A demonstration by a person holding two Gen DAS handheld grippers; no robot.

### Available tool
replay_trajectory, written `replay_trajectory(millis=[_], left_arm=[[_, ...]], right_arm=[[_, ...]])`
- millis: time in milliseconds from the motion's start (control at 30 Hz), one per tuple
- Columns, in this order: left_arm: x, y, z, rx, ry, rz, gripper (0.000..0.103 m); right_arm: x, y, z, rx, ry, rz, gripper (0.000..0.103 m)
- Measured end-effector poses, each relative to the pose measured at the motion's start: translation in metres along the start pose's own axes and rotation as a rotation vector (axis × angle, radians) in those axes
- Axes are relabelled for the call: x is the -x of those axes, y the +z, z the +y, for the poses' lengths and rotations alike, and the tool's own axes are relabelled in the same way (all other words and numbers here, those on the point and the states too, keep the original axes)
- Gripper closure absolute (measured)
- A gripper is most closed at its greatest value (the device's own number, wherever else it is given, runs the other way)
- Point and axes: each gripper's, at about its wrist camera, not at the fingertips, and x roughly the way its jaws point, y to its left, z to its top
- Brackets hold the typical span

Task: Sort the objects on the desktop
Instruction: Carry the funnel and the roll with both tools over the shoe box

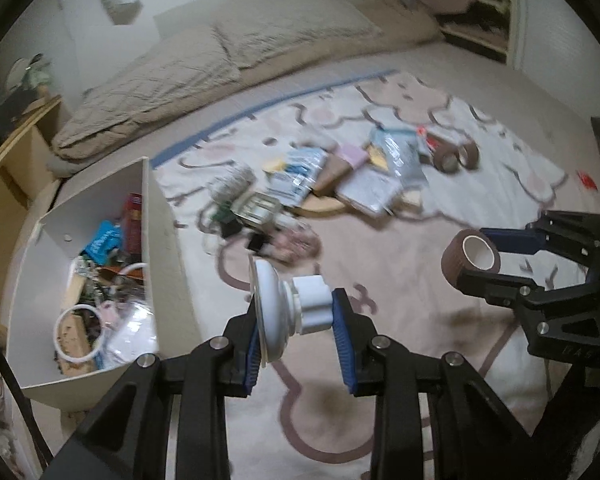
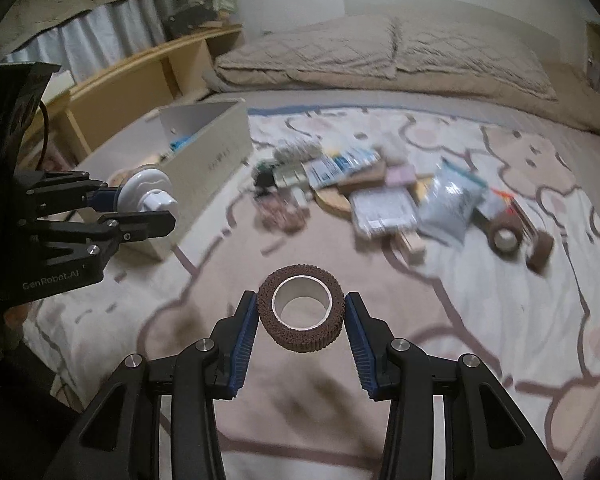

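My left gripper (image 1: 296, 312) is shut on a white suction-cup knob (image 1: 288, 310), held above the patterned blanket just right of the white box (image 1: 162, 240). From the right wrist view the same left gripper (image 2: 148, 200) shows at the left with the white knob (image 2: 150, 192) in it. My right gripper (image 2: 300, 310) is shut on a brown tape roll (image 2: 302, 314), its white core facing up. That right gripper (image 1: 474, 258) and its brown roll (image 1: 470, 260) appear at the right of the left wrist view.
The white box holds several items, among them a white ring (image 1: 80, 334) and a blue packet (image 1: 102, 240). A heap of packets (image 2: 450, 200), a wooden disc (image 2: 332, 200) and two more brown rolls (image 2: 506, 236) lies on the blanket. A wooden shelf (image 2: 140, 68) and pillows (image 2: 380, 52) stand behind.
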Motion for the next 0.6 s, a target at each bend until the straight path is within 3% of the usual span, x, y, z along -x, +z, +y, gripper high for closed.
replay_trajectory(millis=[433,600], left_arm=[[0.032,0.015,0.078,0.168,0.053,-0.112,0.072],[0.038,0.014,0.117,0.263,0.116,-0.139,0.072]], right_arm=[[-0.004,0.060,0.040,0.078,0.084,-0.083,0.058],[-0.014,0.077,0.058,0.103,0.145,-0.085,0.058]])
